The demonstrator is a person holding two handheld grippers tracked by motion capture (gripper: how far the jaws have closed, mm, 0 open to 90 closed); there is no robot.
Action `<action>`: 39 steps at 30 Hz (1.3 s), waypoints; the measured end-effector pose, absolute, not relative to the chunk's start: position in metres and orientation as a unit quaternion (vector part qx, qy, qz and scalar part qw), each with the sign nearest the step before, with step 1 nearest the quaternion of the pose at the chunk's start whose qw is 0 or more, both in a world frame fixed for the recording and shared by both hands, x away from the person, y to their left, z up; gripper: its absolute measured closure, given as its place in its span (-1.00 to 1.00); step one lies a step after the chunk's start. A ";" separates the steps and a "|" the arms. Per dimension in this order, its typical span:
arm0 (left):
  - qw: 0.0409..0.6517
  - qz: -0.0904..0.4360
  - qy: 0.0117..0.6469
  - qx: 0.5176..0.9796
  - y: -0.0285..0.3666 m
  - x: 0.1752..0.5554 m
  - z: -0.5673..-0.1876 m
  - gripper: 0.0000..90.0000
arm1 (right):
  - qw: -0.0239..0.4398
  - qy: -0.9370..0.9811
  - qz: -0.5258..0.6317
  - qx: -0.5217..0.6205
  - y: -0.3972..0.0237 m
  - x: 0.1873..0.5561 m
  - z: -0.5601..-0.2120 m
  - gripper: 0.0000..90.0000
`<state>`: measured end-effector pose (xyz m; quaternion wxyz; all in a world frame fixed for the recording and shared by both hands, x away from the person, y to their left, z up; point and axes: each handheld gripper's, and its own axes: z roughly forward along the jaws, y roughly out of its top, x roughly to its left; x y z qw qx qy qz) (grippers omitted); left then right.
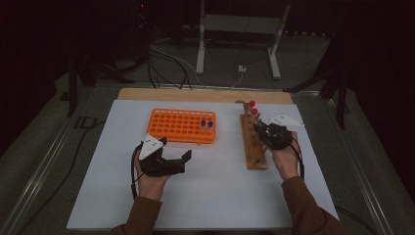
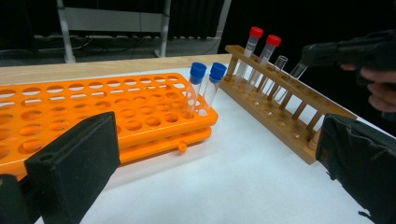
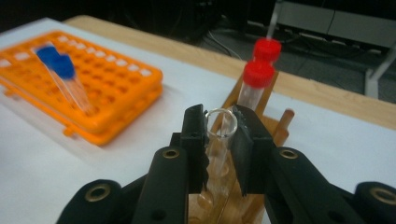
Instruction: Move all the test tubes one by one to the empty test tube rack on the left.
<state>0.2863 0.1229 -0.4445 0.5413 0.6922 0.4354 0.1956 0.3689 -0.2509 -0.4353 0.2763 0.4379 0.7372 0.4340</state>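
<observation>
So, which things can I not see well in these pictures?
- Lower part of the open tube held by the right gripper: in the right gripper view its jaws cover it.
- Tubes in the wooden rack: too small to count in the high view, where the right gripper hides some.
- Orange rack: cut off by the left edge of the left gripper view.
- Blue-capped tubes: blurred in the right gripper view.

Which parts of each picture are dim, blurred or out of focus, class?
High view: the room is dim behind the white table. Left gripper view: its own tongs are soft near the lens. Right gripper view: the orange rack and red caps are blurred; the open tube is sharper.
</observation>
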 end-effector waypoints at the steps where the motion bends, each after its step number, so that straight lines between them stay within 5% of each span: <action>1: 0.541 0.195 0.436 0.692 0.123 0.286 -0.445 -0.99 | 0.277 0.735 0.438 0.437 -0.252 0.368 -0.433 0.70; 15: 0.538 0.190 0.433 0.698 0.120 0.287 -0.447 -0.99 | 0.275 0.729 0.480 0.403 -0.252 0.348 -0.395 0.70; 39: 0.527 0.208 0.399 0.721 0.096 0.282 -0.443 -0.99 | 0.202 0.752 0.492 0.389 -0.236 0.322 -0.429 0.69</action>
